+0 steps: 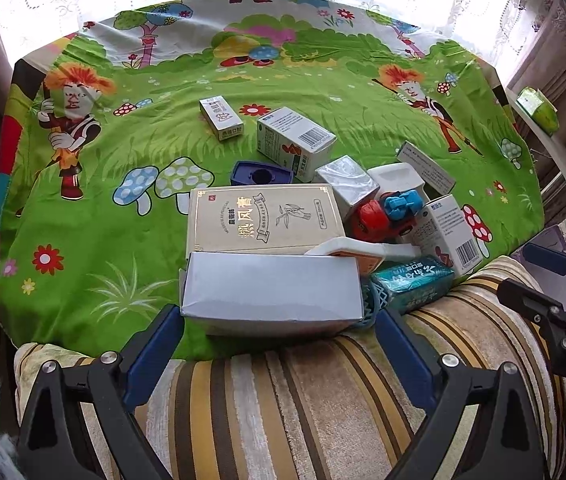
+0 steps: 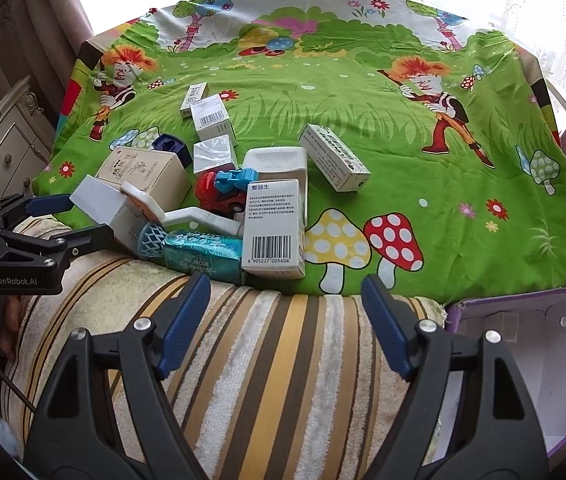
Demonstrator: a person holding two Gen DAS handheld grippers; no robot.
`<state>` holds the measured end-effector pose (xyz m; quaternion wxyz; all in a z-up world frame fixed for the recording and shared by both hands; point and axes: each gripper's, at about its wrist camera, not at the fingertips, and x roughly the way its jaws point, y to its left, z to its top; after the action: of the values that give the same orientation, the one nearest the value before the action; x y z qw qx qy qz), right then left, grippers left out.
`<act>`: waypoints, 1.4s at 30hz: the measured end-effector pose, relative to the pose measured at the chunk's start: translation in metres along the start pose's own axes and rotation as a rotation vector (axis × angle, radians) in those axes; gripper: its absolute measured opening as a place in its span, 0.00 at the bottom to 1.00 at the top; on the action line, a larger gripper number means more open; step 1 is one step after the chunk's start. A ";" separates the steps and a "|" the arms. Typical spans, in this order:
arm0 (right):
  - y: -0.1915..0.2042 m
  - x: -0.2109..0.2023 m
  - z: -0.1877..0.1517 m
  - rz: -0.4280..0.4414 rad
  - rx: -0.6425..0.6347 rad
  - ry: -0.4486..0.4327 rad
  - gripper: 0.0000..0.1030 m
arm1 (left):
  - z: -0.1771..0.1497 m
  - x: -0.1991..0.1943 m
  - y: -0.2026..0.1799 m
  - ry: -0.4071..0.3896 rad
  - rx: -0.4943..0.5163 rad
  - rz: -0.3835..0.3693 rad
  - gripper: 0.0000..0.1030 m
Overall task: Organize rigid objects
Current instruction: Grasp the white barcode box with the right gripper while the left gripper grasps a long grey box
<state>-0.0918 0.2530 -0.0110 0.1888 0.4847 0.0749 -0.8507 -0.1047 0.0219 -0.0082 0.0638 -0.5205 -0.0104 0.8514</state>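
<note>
Cardboard boxes, mostly small and rectangular, lie heaped at the near edge of a bright green cartoon-printed cloth (image 2: 403, 128), a thin cotton-like sheet with mushrooms and orange-haired figures. The left gripper (image 1: 279, 324) has its blue ribbed fingers on either side of a plain grey-white carton (image 1: 271, 288) with matte faces; the pads sit at the carton's two ends, but whether they actually press on it cannot be told. Behind that carton rests a flat cream box (image 1: 263, 216) with gilt lettering, and beside it a glossy teal packet (image 1: 411, 284) with a crinkled foil look, touching a blue lattice-mesh piece (image 2: 154, 240). A red and blue plastic toy car (image 2: 223, 190) sits among the boxes, next to an upright white box with a barcode (image 2: 273, 228) and a shiny silver box (image 2: 214, 154). A longer white box (image 2: 333, 158) lies tilted, a little apart on the right of the pile. The right gripper (image 2: 285, 320) hovers with its jaws standing apart and nothing between them, over a striped plush cushion (image 2: 267, 352) of cream, gold and brown ribs. At the right edge stands an open purple-rimmed cardboard container (image 2: 523, 340) with white inner walls.
</note>
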 end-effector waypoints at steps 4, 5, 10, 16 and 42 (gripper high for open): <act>0.002 0.009 0.002 -0.003 -0.006 0.024 0.78 | 0.001 0.002 0.000 -0.003 0.004 0.000 0.95; 0.002 0.011 0.002 -0.003 -0.005 0.028 0.78 | 0.001 0.002 0.000 -0.004 0.006 0.002 0.95; 0.004 0.017 0.007 -0.011 -0.012 0.038 0.78 | 0.001 0.003 0.000 -0.001 0.004 0.004 0.94; 0.005 0.028 0.014 -0.010 -0.020 0.054 0.78 | 0.001 0.004 0.001 0.001 0.001 0.005 0.89; 0.000 0.045 0.027 -0.008 0.024 0.061 0.42 | -0.005 -0.007 0.002 -0.025 -0.001 0.013 0.89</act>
<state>-0.1338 0.2338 -0.0354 0.1772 0.5123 0.0724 -0.8372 -0.0967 0.0188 -0.0043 0.0576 -0.5097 -0.0083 0.8584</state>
